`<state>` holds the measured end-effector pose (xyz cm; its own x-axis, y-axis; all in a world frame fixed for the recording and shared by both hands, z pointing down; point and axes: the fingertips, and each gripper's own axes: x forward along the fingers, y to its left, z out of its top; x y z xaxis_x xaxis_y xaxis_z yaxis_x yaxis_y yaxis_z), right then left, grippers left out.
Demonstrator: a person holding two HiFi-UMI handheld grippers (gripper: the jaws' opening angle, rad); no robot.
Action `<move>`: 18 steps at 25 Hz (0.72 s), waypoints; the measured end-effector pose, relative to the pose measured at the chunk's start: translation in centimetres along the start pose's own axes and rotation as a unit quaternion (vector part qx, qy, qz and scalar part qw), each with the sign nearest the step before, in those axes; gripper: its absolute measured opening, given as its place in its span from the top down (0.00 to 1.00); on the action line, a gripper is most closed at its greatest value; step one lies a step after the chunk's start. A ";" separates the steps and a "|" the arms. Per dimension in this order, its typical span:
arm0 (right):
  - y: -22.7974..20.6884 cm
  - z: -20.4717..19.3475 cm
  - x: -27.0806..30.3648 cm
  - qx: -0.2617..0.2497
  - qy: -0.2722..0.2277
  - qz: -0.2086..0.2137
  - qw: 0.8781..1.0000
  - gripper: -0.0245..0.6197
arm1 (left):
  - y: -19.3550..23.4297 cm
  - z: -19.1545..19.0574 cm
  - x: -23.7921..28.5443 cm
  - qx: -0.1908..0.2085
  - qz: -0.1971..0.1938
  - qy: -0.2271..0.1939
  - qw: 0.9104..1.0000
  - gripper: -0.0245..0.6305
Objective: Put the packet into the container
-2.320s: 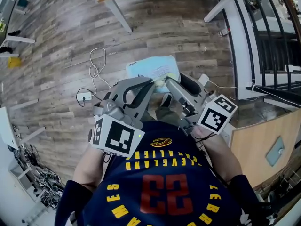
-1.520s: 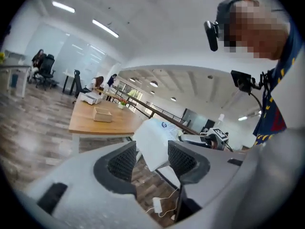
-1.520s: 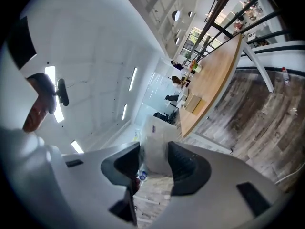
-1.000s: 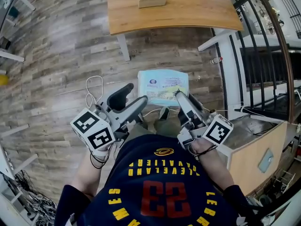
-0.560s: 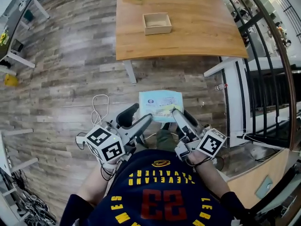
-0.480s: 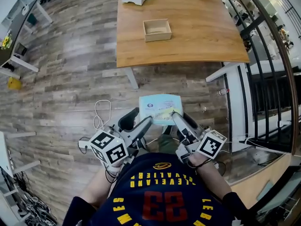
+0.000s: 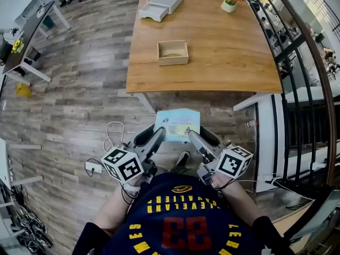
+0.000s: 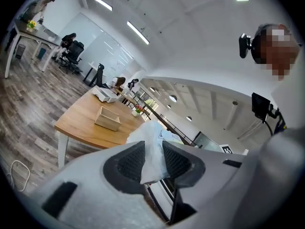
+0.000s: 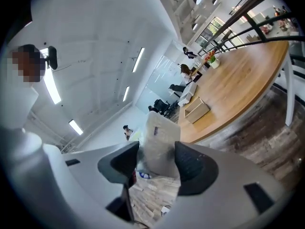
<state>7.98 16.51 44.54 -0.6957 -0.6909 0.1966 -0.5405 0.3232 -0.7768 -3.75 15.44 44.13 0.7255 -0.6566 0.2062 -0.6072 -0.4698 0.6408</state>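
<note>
Packet (image 7: pixel 178 125) hanging betw. both tools, L gripper (image 7: pixel 153 136) jaws just closing, pinching its left edge, R gripper (image 7: pixel 202 136) jaws just widening, gripping right edge, container (image 7: pixel 172 52) sitting well ahead on table (image 7: pixel 223 52).

You stand on grey wood-plank floor (image 7: pixel 79 89). Light wooden table (image 7: pixel 228 57) ahead of you, white drawer unit (image 7: pixel 162 3) and potted plant (image 7: pixel 230 3) at its far end. Black railing (image 7: pixel 297 62) on your right, white desk (image 7: pixel 32 31) far left. Strip lights (image 8: pixel 138 32) on the white ceiling.
</note>
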 end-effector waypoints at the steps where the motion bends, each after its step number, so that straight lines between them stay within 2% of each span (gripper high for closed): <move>1: -0.4 0.6 0.2 -0.010 -0.003 -0.001 1.000 0.61 | 0.2 0.2 0.4 -0.004 0.003 -0.007 1.000 0.79; 7: -1.3 5.1 0.6 -0.106 -0.029 -0.036 0.993 0.59 | 1.5 2.0 1.9 -0.011 0.029 -0.033 0.999 0.79; 11: -0.7 4.4 2.4 -0.154 0.009 -0.022 0.988 0.60 | 3.0 2.1 2.5 -0.004 0.044 -0.033 0.998 0.79; 13: -1.8 4.5 3.7 -0.154 0.033 -0.034 0.987 0.65 | 3.4 2.8 3.6 -0.008 0.039 -0.034 0.999 0.79; 15: -2.8 5.5 4.8 -0.142 0.032 -0.045 0.988 0.77 | 3.9 3.7 5.1 -0.009 0.033 -0.031 0.999 0.79; 18: -4.1 7.2 6.6 -0.137 0.021 -0.060 0.989 0.83 | 5.2 4.8 7.1 0.001 0.027 -0.016 1.000 0.78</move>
<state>9.04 5.99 44.74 -0.6349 -0.7095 0.3059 -0.7240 0.4081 -0.5561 -3.28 5.50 45.40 0.6812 -0.6992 0.2170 -0.6456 -0.4340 0.6284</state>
